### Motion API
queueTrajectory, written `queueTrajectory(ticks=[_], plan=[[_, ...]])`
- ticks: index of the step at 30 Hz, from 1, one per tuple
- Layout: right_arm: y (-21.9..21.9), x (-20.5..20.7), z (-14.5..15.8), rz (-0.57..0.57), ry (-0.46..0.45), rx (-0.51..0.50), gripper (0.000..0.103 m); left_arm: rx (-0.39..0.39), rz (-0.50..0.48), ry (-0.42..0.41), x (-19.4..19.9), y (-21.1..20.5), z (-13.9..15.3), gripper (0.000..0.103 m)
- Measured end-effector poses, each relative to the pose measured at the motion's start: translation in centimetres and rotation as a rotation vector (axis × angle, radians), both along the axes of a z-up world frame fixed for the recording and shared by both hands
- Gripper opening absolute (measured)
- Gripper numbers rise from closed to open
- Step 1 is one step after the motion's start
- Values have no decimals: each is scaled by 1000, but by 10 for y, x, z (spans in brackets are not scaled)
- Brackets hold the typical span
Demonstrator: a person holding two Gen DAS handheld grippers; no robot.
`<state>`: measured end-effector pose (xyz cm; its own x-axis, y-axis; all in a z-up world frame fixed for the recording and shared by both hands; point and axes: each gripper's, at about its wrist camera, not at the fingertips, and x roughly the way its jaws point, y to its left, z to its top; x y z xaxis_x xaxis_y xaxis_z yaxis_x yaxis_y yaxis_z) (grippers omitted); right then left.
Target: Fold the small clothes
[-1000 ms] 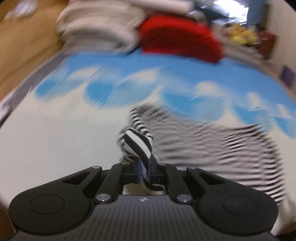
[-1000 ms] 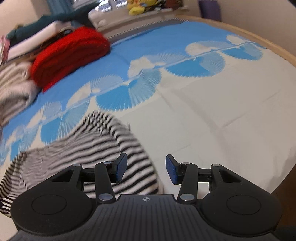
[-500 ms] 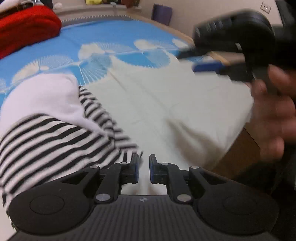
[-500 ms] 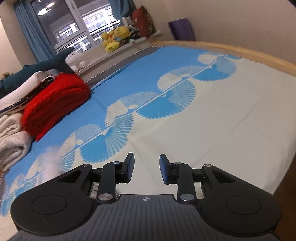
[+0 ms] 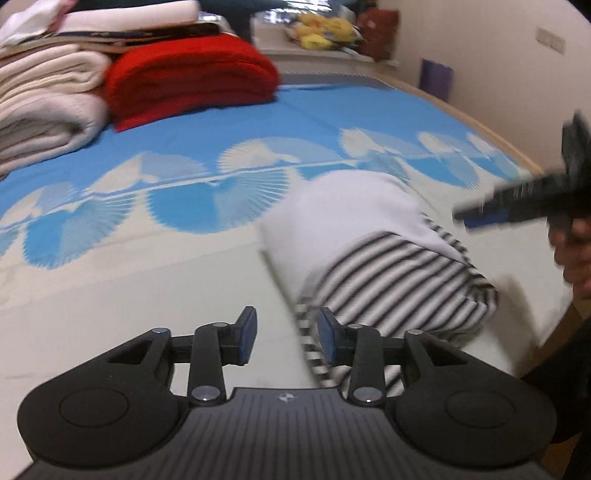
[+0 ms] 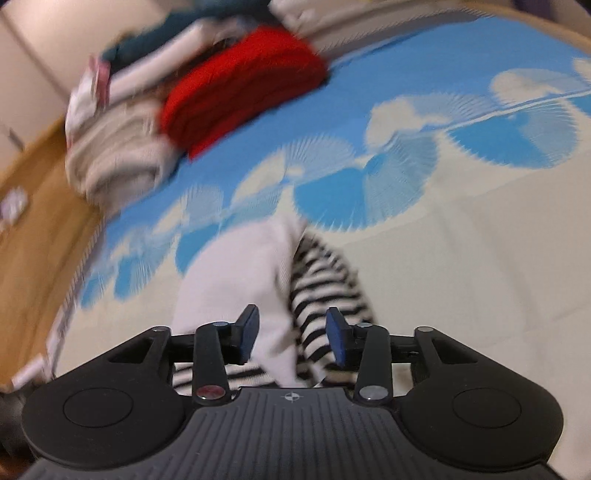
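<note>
Left gripper (image 5: 286,334) — jaws wide apart, nothing between pads, positioned just beside near-left edge of folded garment. Right gripper (image 6: 291,334) — jaws wide apart, nothing clamped, hovering directly above same garment. Striped garment (image 5: 391,280) lies folded on bed sheet (image 5: 110,295), white panel uppermost, black-and-white stripes exposed at near and right sides. Sheet is cream at near end, blue fan print beyond. Farther back: red knit (image 5: 188,77) folded beside stacked cream blankets (image 5: 44,107). Plush toys (image 5: 321,31) on far sill, blurred.

Bed (image 5: 147,302) with striped garment (image 5: 388,280), folded piles (image 5: 192,77)
</note>
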<state>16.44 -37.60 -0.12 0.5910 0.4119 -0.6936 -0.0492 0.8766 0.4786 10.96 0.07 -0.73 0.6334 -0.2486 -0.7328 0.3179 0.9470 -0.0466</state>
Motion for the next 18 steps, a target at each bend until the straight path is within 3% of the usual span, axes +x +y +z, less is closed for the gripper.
queueTrajectory(ticks=[2,4,6,7,10,12,14,18], plan=[[17,10,-18,35,76,-78,47,-47,37,3,-3,20,-6,44],[26,14,-35,39,150,-134,47,-103,133,92,5,35,-13,45],[31,15,-43,53,174,-140,47,-233,162,117,7,43,-11,51],[34,14,-46,66,176,-143,47,-273,171,128,12,43,-13,59],[41,4,-51,104,173,-158,46,-274,156,165,22,29,-24,63],[44,-2,-49,127,157,-159,35,-255,134,200,27,19,-32,64],[43,-13,-45,157,124,-141,9,-279,123,230,33,8,-42,73],[30,-33,-28,153,23,-75,6,-308,103,250,34,-2,-48,79]])
